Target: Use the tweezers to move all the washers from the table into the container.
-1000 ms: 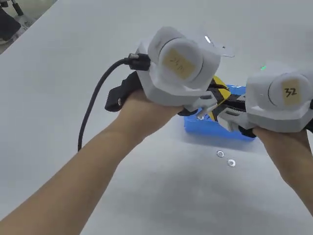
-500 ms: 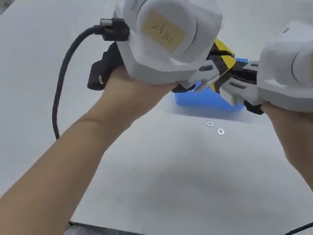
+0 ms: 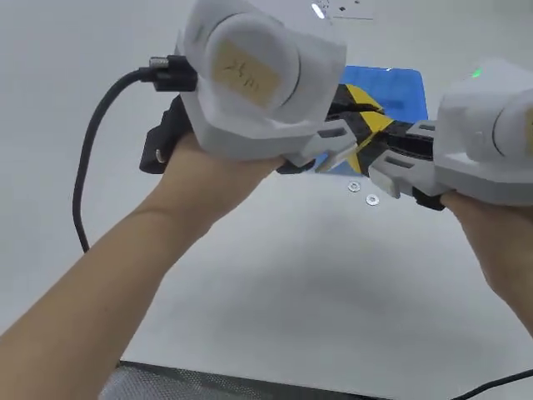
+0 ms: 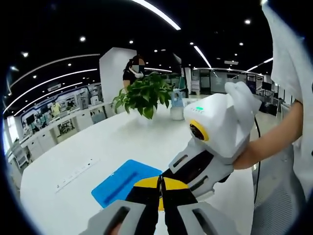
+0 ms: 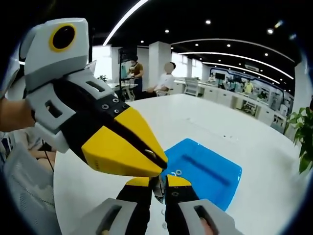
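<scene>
Container (image 5: 211,182) holds one washer (image 5: 178,172); left gripper (image 4: 160,185) clenched, right gripper (image 5: 159,182) grasping tweezers (image 5: 157,191).

A leafy green plant (image 4: 144,95) in a white pot (image 4: 177,113) stands at the far end, with a person (image 4: 132,72) behind it. A white power strip (image 4: 74,174) lies nearer. Long ceiling lights (image 4: 159,15) run overhead.

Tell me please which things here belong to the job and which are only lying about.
Job: two washers on the table; blue container; right gripper, its fingers shut on what looks like the tweezers; left gripper, shut.
Lying about: power strip; potted plant.
</scene>
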Motion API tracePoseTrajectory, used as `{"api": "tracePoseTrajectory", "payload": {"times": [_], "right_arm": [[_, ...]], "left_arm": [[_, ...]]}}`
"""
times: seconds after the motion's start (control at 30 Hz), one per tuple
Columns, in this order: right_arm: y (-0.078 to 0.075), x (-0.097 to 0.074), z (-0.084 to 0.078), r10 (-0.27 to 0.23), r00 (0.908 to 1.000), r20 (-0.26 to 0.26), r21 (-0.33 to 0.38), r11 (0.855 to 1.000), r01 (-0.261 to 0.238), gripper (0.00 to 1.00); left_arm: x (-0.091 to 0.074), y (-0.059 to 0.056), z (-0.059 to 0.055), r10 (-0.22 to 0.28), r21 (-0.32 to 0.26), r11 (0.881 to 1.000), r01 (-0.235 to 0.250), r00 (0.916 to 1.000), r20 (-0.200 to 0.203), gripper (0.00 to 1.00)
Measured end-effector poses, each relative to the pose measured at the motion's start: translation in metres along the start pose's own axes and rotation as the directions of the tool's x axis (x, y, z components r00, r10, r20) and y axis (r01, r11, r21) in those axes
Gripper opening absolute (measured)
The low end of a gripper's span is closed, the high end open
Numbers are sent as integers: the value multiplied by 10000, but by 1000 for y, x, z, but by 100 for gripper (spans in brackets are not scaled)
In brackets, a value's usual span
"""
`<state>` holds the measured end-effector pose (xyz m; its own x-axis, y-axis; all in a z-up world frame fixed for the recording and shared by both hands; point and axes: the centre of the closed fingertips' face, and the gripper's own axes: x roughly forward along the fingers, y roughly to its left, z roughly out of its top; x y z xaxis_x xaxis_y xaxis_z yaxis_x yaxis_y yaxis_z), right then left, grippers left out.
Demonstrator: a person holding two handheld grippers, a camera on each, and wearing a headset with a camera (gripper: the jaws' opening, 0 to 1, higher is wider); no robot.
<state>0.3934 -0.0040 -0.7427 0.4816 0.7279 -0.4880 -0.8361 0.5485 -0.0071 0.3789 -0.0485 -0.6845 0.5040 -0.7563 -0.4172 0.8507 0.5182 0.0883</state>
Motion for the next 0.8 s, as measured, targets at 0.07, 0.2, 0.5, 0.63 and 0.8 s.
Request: {"api": "tracePoseTrajectory", "payload": {"times": [0.07, 0.2, 0.5, 0.63, 0.8], "right_arm": [[2, 2, -4, 97, 9999, -59, 112, 9999, -96, 6], [2, 6, -14, 130, 9997, -195, 208, 9997, -126, 7], [0, 12, -25, 291, 9987, -408, 362, 9990, -276, 9], [0, 14, -28, 321, 9985, -454, 345, 9989, -305, 8], [-3, 16, -33, 266, 9984, -505, 445, 9987, -244, 9]], "left_arm": [[1, -2, -4, -45, 26, 10000, 46, 9999, -137, 0], [4, -4, -13, -1, 184, 9998, 8, 9991, -422, 0], [6, 0, -27, -32, -471, 9989, 7, 9986, -533, 0], [8, -1, -29, -25, -351, 9994, 2, 9979, -649, 0], [14, -2, -33, -45, -214, 9998, 29, 9970, -779, 0]]}}
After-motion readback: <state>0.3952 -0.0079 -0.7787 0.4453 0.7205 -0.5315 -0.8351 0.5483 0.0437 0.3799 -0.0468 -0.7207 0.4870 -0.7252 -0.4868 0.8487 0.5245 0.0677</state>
